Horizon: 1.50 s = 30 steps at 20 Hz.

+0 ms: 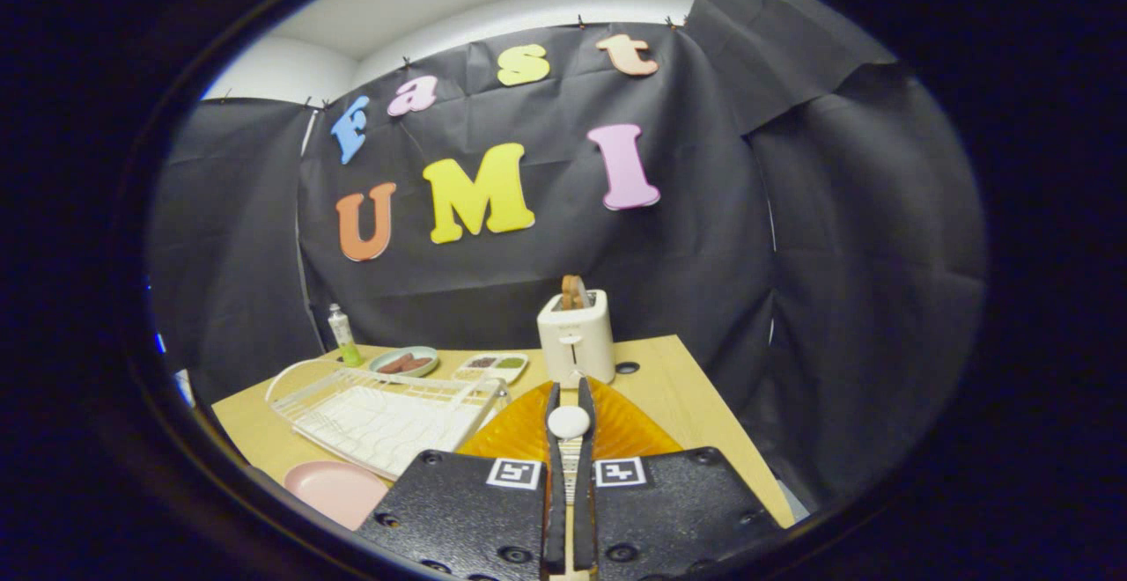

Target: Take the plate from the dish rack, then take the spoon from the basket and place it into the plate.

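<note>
My gripper is shut on a white spoon. Its handle runs between the two fingers and its round end shows near their tips. Right under and ahead of the fingers is the ribbed orange basket, and the spoon is held above it. The pink plate lies flat on the wooden table, left of the fingers and in front of the white wire dish rack. The rack holds nothing.
A white toaster with a slice of bread in it stands just beyond the basket. Behind the rack are a green dish of sausages, a small divided tray and a little bottle. The table's right edge runs close by the basket.
</note>
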Each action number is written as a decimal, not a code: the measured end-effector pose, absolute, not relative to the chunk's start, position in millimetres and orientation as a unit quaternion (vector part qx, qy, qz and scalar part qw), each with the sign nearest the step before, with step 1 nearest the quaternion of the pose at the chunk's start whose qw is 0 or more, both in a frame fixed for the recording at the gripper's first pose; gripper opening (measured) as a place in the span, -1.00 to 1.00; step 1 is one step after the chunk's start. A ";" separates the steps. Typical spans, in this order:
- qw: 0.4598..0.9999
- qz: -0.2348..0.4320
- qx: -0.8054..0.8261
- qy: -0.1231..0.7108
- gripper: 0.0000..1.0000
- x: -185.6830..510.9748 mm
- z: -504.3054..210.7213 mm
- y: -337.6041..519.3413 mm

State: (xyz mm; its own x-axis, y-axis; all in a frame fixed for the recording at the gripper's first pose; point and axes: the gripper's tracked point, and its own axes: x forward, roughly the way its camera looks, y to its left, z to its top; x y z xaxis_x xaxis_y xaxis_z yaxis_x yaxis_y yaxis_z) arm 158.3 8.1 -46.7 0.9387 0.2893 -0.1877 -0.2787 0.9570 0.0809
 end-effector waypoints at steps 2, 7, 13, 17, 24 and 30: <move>0.981 0.173 0.009 0.091 -0.82 130.8 -26.8 31.0; 0.958 0.269 -0.037 0.088 -0.83 74.4 -6.1 107.3; 0.906 0.384 -0.080 0.157 -0.83 37.5 -54.1 186.6; 0.864 0.440 -0.091 0.229 -0.82 28.2 -95.4 219.0; 0.826 0.467 -0.119 0.293 -0.82 32.2 -135.9 240.8; 0.803 0.488 -0.115 0.323 -0.74 31.7 -157.1 255.3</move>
